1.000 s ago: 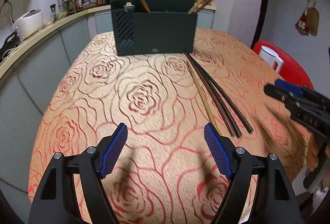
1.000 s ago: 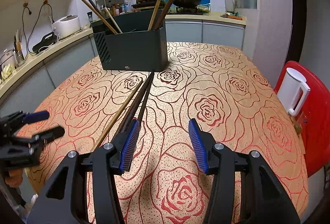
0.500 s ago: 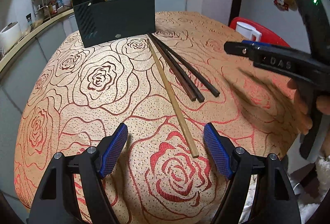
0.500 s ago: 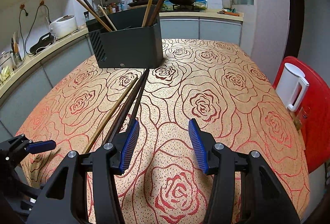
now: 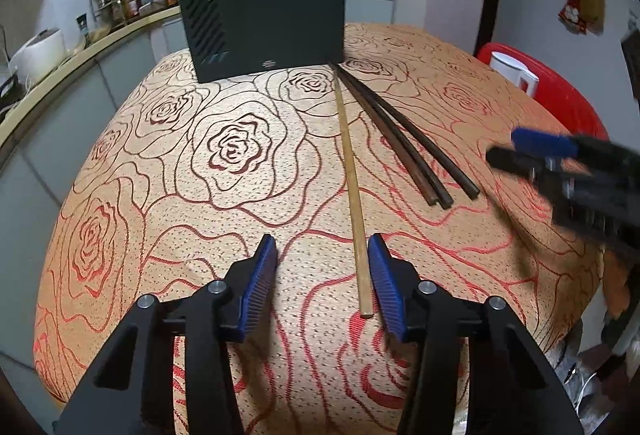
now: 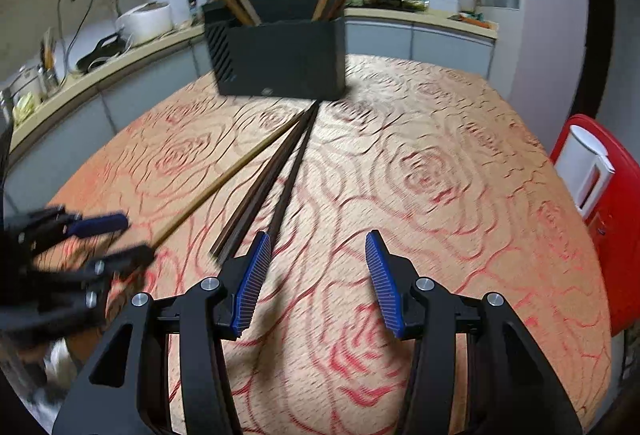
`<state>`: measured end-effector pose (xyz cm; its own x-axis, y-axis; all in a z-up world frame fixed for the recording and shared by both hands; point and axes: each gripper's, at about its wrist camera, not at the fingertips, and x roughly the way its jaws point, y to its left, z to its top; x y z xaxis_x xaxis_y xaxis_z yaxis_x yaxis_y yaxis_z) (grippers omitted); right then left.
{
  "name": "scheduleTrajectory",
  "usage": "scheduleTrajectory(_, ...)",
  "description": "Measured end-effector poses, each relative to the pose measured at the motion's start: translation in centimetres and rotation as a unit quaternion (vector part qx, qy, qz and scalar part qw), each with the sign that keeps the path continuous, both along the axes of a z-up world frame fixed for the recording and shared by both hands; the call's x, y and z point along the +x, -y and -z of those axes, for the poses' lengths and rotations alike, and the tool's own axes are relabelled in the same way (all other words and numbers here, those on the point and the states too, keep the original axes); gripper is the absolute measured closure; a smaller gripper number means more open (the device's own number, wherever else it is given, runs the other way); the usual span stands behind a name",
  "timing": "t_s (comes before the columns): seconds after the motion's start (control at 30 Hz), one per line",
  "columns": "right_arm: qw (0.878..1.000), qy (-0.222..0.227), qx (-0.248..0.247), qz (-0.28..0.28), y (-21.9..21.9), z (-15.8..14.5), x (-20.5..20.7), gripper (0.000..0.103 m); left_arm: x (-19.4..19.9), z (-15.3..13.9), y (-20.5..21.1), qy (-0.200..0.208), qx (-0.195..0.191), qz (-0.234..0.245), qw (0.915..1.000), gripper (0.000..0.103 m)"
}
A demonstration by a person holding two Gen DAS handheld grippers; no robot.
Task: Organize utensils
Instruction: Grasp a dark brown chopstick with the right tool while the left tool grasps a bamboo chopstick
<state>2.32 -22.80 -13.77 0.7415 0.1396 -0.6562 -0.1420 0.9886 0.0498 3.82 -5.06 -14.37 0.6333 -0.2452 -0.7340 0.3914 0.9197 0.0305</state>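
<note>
The left gripper (image 5: 322, 267) is hovering low over the near edge of the rose-patterned tabletop (image 5: 168, 171), its blue-padded fingers (image 5: 262, 275) having just been closing to a narrow gap; the near end of the light wooden chopstick (image 5: 352, 171) is lying between them, close beside the right pad, and the pads are not pressing on it. Three dark chopsticks (image 5: 404, 147) are lying just beside it toward the right edge, all four fanning out from the front right corner of the dark utensil holder (image 5: 276, 27), which is standing at the far edge with more chopsticks leaning inside. The right gripper (image 6: 316, 267) is hanging over the near edge too, its fingers parted to a moderate gap and gripping nothing, the dark chopsticks' ends lying just beside its left pad.
</note>
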Motion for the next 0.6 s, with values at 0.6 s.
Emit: scheduleTrajectory(0.6,1.0,-0.012,-0.015,0.005,-0.7,1.6,1.0,0.071,0.2,0.0,-0.8,0.003,-0.003,-0.017,0.9998,0.067)
